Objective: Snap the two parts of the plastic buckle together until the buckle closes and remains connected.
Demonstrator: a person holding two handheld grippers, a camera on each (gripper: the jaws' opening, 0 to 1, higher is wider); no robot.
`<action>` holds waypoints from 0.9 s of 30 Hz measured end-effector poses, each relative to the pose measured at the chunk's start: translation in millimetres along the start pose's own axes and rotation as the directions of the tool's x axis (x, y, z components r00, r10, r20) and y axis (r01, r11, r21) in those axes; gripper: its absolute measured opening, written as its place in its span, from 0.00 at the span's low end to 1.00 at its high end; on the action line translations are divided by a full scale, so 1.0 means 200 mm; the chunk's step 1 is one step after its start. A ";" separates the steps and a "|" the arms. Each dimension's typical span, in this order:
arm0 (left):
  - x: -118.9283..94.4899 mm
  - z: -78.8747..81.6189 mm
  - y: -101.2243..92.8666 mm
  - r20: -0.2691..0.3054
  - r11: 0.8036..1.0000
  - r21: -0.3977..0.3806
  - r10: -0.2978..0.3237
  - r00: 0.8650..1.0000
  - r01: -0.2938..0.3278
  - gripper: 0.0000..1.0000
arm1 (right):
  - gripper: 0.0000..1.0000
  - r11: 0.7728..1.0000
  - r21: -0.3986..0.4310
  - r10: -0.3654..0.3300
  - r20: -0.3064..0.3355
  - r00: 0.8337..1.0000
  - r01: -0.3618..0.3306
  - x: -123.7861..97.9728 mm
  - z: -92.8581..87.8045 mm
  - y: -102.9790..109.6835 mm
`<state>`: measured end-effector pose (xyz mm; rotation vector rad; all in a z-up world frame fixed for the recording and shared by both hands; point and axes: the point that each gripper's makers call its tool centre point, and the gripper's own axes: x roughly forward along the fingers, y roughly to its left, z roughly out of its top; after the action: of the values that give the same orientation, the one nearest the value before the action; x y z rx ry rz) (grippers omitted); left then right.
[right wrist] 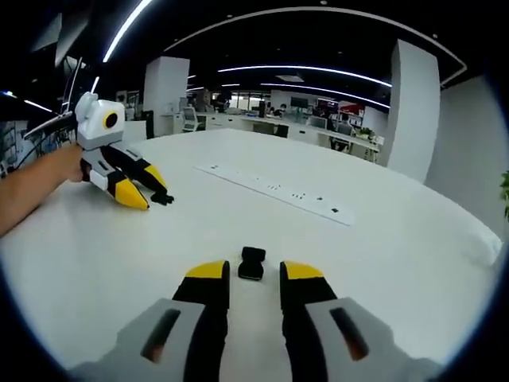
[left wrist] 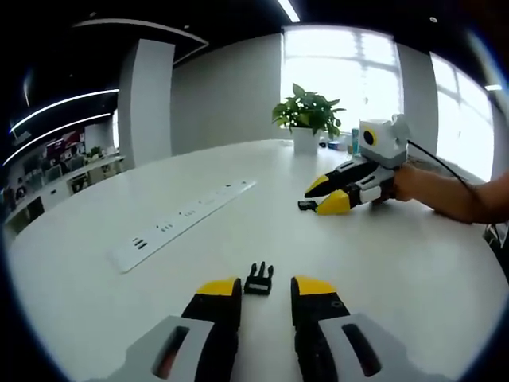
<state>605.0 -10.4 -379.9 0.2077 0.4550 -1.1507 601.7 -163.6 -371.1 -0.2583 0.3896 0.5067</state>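
The pronged black buckle half (left wrist: 258,278) lies on the white table (left wrist: 413,270), just ahead of the gap between my left gripper's (left wrist: 266,288) yellow tips, which stand open. In the right gripper view the boxy socket half (right wrist: 252,263) lies between the tips of my open right gripper (right wrist: 254,273). Each gripper also appears in the other's view: the right gripper (left wrist: 320,196) sits with the socket half (left wrist: 306,205) at its tips, and the left gripper (right wrist: 151,193) with the pronged half (right wrist: 164,199) at its tips. Neither half is gripped.
A long white power strip (left wrist: 179,223) (right wrist: 278,189) lies across the table between the two halves. A potted plant (left wrist: 306,119) and small bottles stand at the far edge. A person's forearm (left wrist: 453,195) (right wrist: 32,187) rests low over the table.
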 end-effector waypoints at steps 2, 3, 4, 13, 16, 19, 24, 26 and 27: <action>0.00 0.00 0.01 0.000 1.000 -0.002 0.004 1.000 -0.004 0.24 | 0.24 1.000 0.005 -0.005 -0.003 1.000 0.005 0.00 0.00 -0.01; 0.00 0.00 0.01 0.001 1.000 -0.003 0.005 1.000 -0.005 0.24 | 0.24 1.000 0.009 -0.005 -0.003 1.000 0.005 0.00 0.00 -0.01; 0.00 0.00 0.01 0.002 1.000 -0.004 0.006 1.000 -0.006 0.24 | 0.24 1.000 0.012 -0.004 -0.002 1.000 0.004 0.00 0.00 0.00; 0.00 0.00 0.00 -0.007 0.999 0.042 0.008 1.000 -0.008 0.23 | 0.19 1.000 0.023 0.018 -0.008 1.000 -0.018 0.00 0.00 0.02; 0.01 0.01 0.00 -0.007 0.999 0.041 0.011 1.000 -0.010 0.21 | 0.18 1.000 0.024 0.020 -0.008 1.000 -0.020 0.00 0.00 0.02; 0.01 0.01 -0.01 -0.004 0.999 0.044 0.009 1.000 -0.009 0.20 | 0.15 1.000 0.020 0.022 -0.010 1.000 -0.022 0.01 0.00 0.03; 0.01 0.01 -0.01 -0.002 0.999 0.033 0.008 1.000 -0.008 0.21 | 0.17 0.999 0.032 0.025 -0.008 1.000 -0.024 0.00 0.00 0.03; 0.01 0.02 -0.01 0.008 1.000 0.013 0.004 1.000 -0.004 0.22 | 0.18 0.999 0.041 0.027 -0.009 1.000 -0.027 0.00 -0.01 0.02; 0.01 0.02 -0.01 0.011 1.000 0.010 0.004 1.000 -0.004 0.21 | 0.18 0.999 0.042 0.027 -0.009 1.000 -0.027 0.00 -0.01 0.02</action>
<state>604.6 -15.5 -377.3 0.2110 0.4393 -1.1503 599.7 -159.7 -373.1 -0.2151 0.4131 0.5231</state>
